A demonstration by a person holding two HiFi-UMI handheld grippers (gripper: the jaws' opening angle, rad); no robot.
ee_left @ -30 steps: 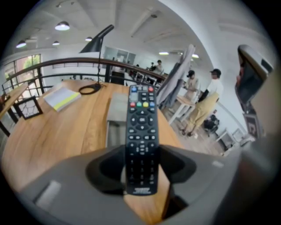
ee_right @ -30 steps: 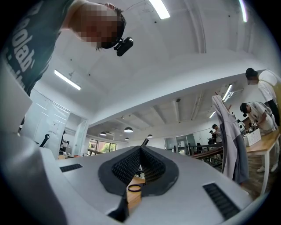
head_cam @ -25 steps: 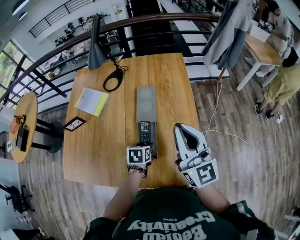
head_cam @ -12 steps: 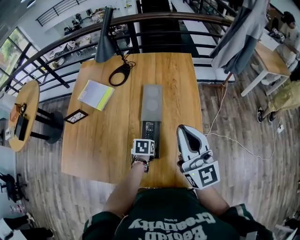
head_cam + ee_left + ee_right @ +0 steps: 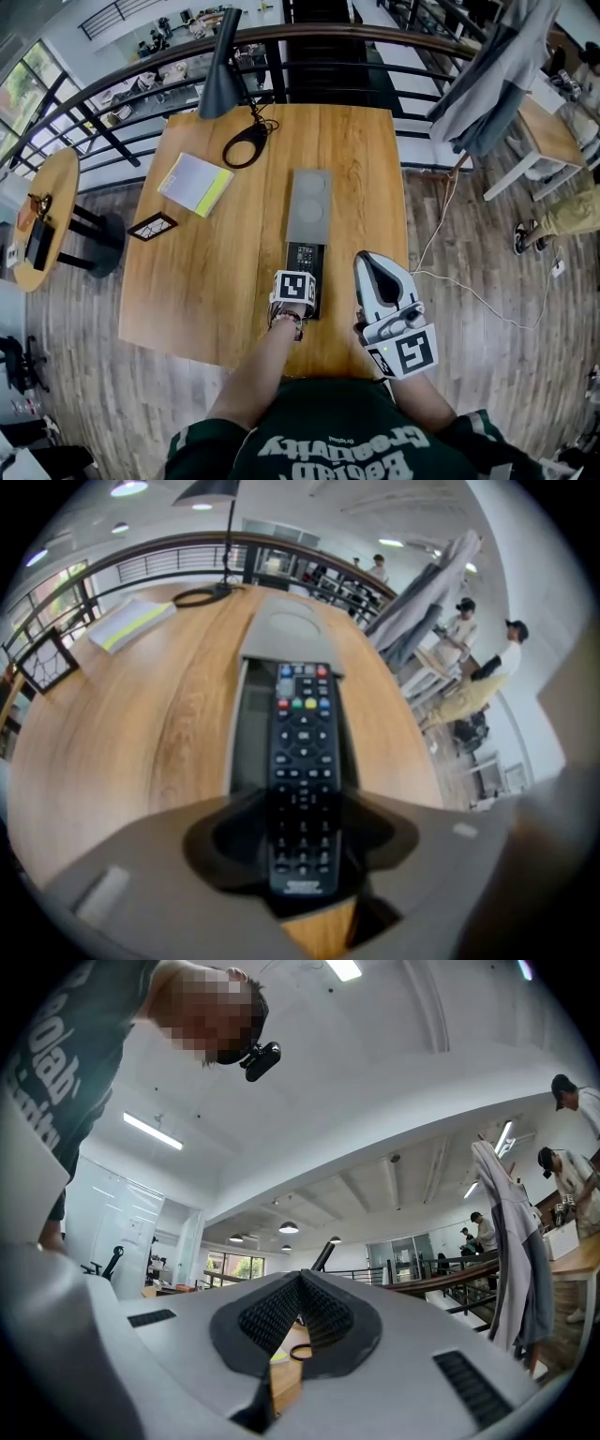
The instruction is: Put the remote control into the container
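Seeing remote control (image 5: 302, 752) lengthwise in the near half of the grey container (image 5: 309, 197), mid-counter (image 5: 187, 281). Can't confirm fully seated: some wood visible under its near end. Reading left claw (image 5: 302, 841) as spread wide around that near end, with gaps both sides, pinching nothing. Reading right claw (image 5: 300, 1283) as pressed together at the tips, empty, parked just right of the container. Judging the remote light, stiff, smooth plastic, probably slippery. Best to pinch across the narrow sides, off the buttons. Noting lamp (image 5: 220, 66), yellow booklet (image 5: 195, 183), small dark frame (image 5: 152, 226), all well apart. Blocked only by container walls close beside the remote.
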